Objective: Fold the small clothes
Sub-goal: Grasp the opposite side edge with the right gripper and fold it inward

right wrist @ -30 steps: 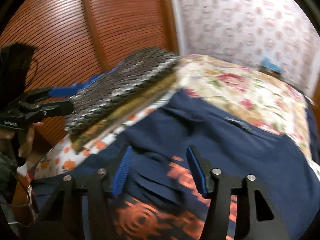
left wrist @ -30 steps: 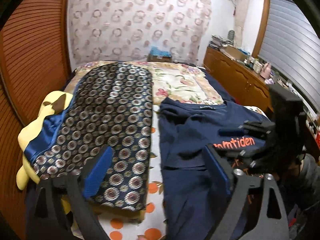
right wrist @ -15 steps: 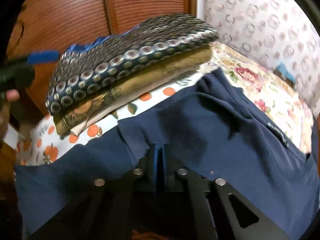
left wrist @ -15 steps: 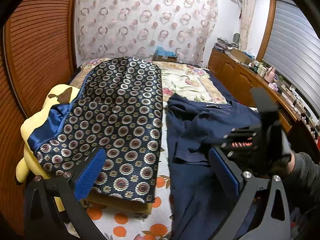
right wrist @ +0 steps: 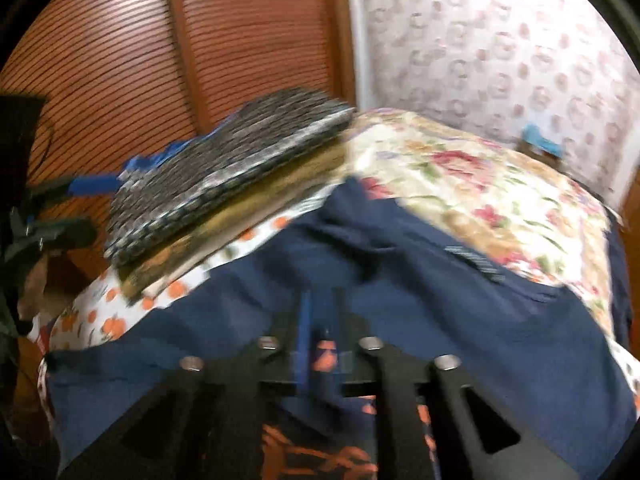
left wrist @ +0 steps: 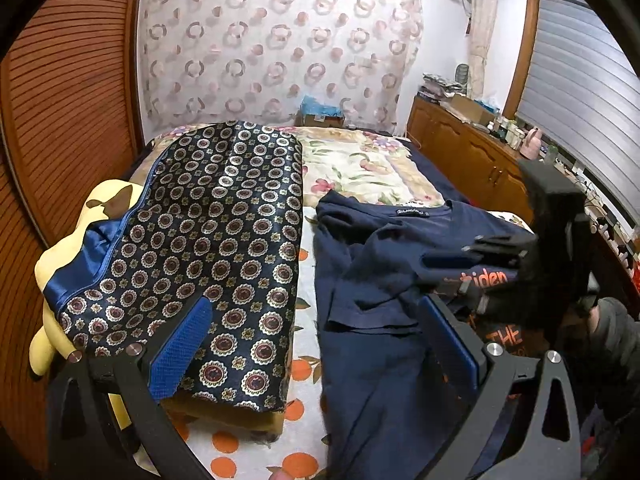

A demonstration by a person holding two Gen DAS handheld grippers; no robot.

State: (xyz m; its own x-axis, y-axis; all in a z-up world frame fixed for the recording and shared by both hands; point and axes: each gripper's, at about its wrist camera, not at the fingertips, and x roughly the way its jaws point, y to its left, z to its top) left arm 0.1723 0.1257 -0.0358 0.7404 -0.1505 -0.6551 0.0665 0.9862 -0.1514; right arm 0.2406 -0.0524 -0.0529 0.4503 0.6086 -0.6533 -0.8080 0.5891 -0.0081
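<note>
From the left wrist view, the left gripper (left wrist: 316, 344) sits nearest, its blue pads spread wide with nothing between them, much as a second ago; one pad hangs over the patterned cushion (left wrist: 208, 252) at 9 o'clock, the other over the navy T-shirt (left wrist: 384, 280) at 3 o'clock.

In the right wrist view, the right gripper (right wrist: 322, 344) has its fingers a small way apart. They snapped together half a second ago and have just been opening again; navy cloth and a bit of orange print show in the gap, but the blur hides whether the pads press on it.

The T-shirt lies on the orange-print sheet (left wrist: 298, 364), just beside the cushion. A second ago its left sleeve lay flat; now a fold of cloth is bunched over the chest, covering the start of the orange lettering (left wrist: 486, 280), with the right gripper over it at 3 o'clock.

Farther off, at 12 o'clock, the floral quilt (left wrist: 372, 168) and the ringed curtain (left wrist: 280, 48) are unchanged.
</note>
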